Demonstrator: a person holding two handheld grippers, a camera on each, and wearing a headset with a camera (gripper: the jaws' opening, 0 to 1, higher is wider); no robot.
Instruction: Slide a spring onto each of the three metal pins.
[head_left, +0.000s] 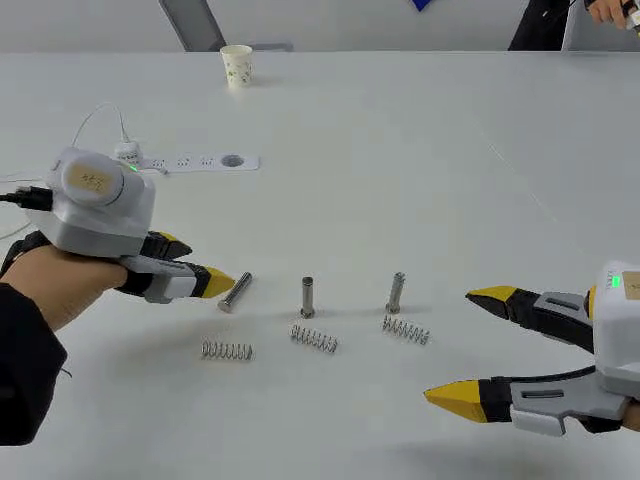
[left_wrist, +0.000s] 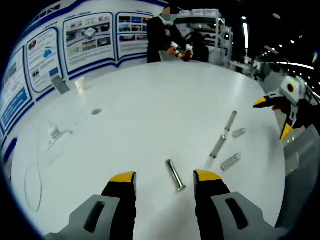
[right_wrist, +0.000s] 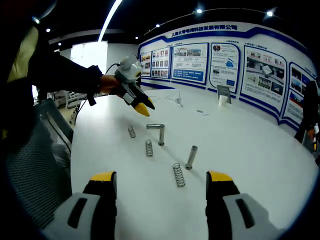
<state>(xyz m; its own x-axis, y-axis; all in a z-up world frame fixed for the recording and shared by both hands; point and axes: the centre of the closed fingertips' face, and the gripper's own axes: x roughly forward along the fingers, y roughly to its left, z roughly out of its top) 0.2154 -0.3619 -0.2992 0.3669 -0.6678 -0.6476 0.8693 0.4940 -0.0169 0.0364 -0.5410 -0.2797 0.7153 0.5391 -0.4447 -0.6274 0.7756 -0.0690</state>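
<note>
White table (head_left: 400, 150) w/ three metal pins in a row, left to right, and three springs just on the near side of them. Left pin (head_left: 235, 291) lies flat on the table at an angle. Mid pin (head_left: 307, 298) and right pin (head_left: 396, 292) stand upright. Left spring (head_left: 227, 350), mid spring (head_left: 314, 338) and right spring (head_left: 405, 329) all lie flat, one near each pin. Each is apart from its pin, and none is on a pin.

Left gripper (left_wrist: 165, 176) is at scene left, low over the table. Its jaws are wide apart w/ nothing gripped. In the left gripper view the left pin lies on the table between the two yellow tips. In the head view one tip is just beside the pin; can't tell if they touch.

Right gripper (head_left: 470, 347) is at scene right, apart from the pins, pointing left toward the right spring. Its jaws are spread wide and hold nothing.

At the far side a paper cup (head_left: 237, 65) stands upright. A power strip (head_left: 195, 162) w/ cable lies far-left, beyond the left gripper.
</note>
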